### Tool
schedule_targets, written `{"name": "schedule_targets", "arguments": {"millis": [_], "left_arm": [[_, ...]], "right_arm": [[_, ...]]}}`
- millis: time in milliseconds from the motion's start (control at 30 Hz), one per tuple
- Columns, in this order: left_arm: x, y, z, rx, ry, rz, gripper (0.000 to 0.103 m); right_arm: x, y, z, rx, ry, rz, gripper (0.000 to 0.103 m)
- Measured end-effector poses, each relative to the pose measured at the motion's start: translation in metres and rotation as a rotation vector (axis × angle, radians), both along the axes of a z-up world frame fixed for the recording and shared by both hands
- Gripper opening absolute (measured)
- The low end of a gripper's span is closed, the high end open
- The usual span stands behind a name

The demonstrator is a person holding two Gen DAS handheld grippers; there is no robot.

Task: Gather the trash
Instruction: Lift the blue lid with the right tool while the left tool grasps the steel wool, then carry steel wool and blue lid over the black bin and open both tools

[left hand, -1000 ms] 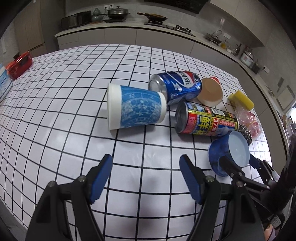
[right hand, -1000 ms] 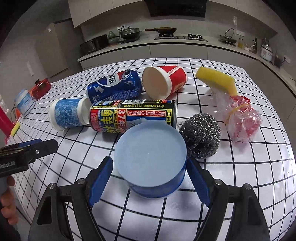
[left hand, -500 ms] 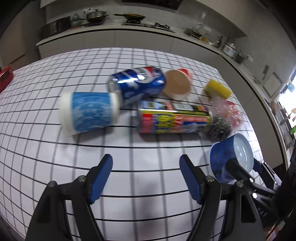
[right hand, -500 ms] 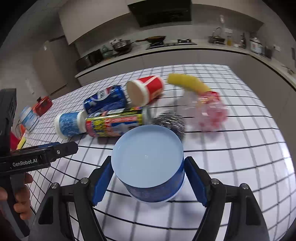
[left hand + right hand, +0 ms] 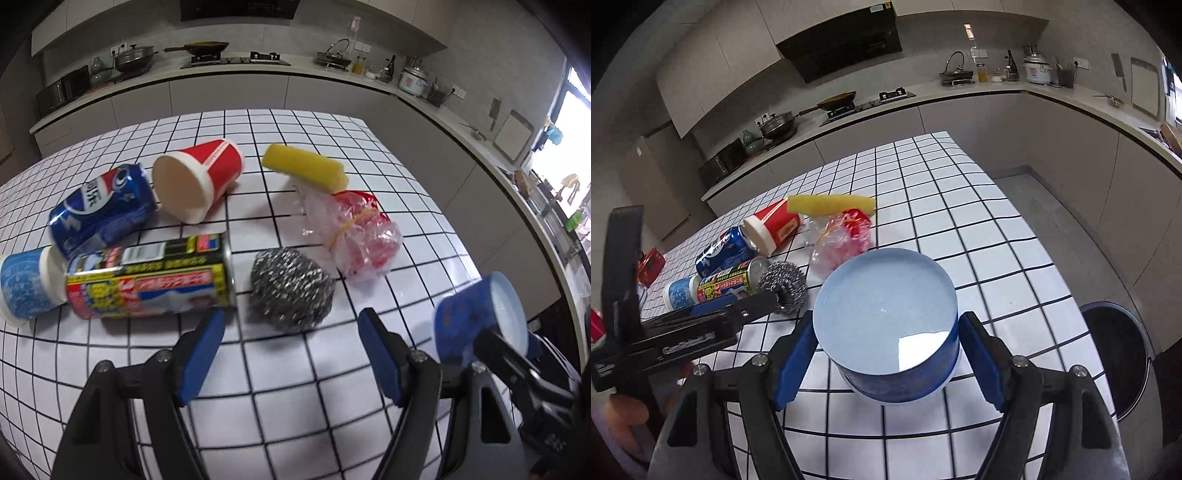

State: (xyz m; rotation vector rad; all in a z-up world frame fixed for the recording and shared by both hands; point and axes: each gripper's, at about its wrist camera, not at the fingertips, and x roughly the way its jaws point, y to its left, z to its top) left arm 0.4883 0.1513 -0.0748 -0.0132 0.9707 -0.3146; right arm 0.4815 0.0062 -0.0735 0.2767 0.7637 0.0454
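At the lower centre, my right hand-held gripper now carries the clamped blue cup off the counter toward the bin, left hand-held gripper open and empty.

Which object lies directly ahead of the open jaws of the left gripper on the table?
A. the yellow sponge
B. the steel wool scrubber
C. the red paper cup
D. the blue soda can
B. In the left wrist view the steel wool scrubber sits just beyond the two fingertips of the left gripper, while the sponge, cup and can lie farther back or off to the side.
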Motion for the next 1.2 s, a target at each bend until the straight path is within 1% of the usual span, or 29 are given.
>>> {"name": "schedule_targets", "arguments": {"millis": [133,233,267,300,333,367,467,533,600,700,733,800,967,1100,1200], "left_arm": [[0.014,-0.006,-0.008,0.011,0.006,0.049,0.076],[0.022,-0.006,-0.014,-0.006,0.013,0.059,0.075],[0.023,-0.007,-0.016,-0.012,0.012,0.06,0.072],[0.023,-0.007,-0.018,-0.018,0.013,0.063,0.061],[0.025,-0.007,-0.021,-0.018,0.022,0.065,0.057],[0.026,-0.007,-0.022,-0.025,0.024,0.066,0.057],[0.026,-0.009,-0.022,-0.029,0.005,0.075,0.052],[0.025,-0.006,-0.022,-0.046,-0.003,0.086,0.046],[0.021,-0.004,-0.02,-0.06,-0.007,0.09,0.043],[0.012,0.004,-0.012,-0.087,-0.024,0.104,0.043],[0.009,0.005,-0.008,-0.095,-0.032,0.129,0.043],[0.005,0.005,-0.003,-0.104,-0.04,0.126,0.043],[-0.014,-0.011,0.011,-0.126,-0.049,0.073,0.043],[-0.026,-0.037,0.015,-0.157,-0.01,-0.013,0.043],[-0.028,-0.059,0.015,-0.174,0.006,-0.108,0.043]], "right_arm": [[0.006,-0.012,0.001,0.01,-0.008,0.015,0.078],[0.012,-0.017,0.0,0.012,-0.008,0.036,0.078],[0.015,-0.018,0.0,0.011,-0.009,0.042,0.078],[0.017,-0.018,-0.001,0.012,-0.008,0.049,0.078],[0.019,-0.018,-0.001,0.014,-0.007,0.055,0.078],[0.021,-0.018,-0.001,0.015,-0.006,0.061,0.078],[0.025,-0.02,-0.001,0.015,-0.005,0.071,0.078],[0.026,-0.023,-0.003,0.014,-0.005,0.072,0.078],[0.027,-0.025,-0.004,0.017,-0.001,0.072,0.078],[0.025,-0.033,-0.004,0.025,-0.005,0.06,0.078],[0.024,-0.036,-0.005,0.027,-0.006,0.056,0.078],[0.024,-0.041,-0.004,0.029,-0.007,0.047,0.078],[0.019,-0.062,-0.006,0.057,-0.001,0.034,0.078],[0.008,-0.078,-0.004,0.053,0.0,0.007,0.078],[-0.012,-0.096,0.001,0.03,-0.008,-0.077,0.078]]}}
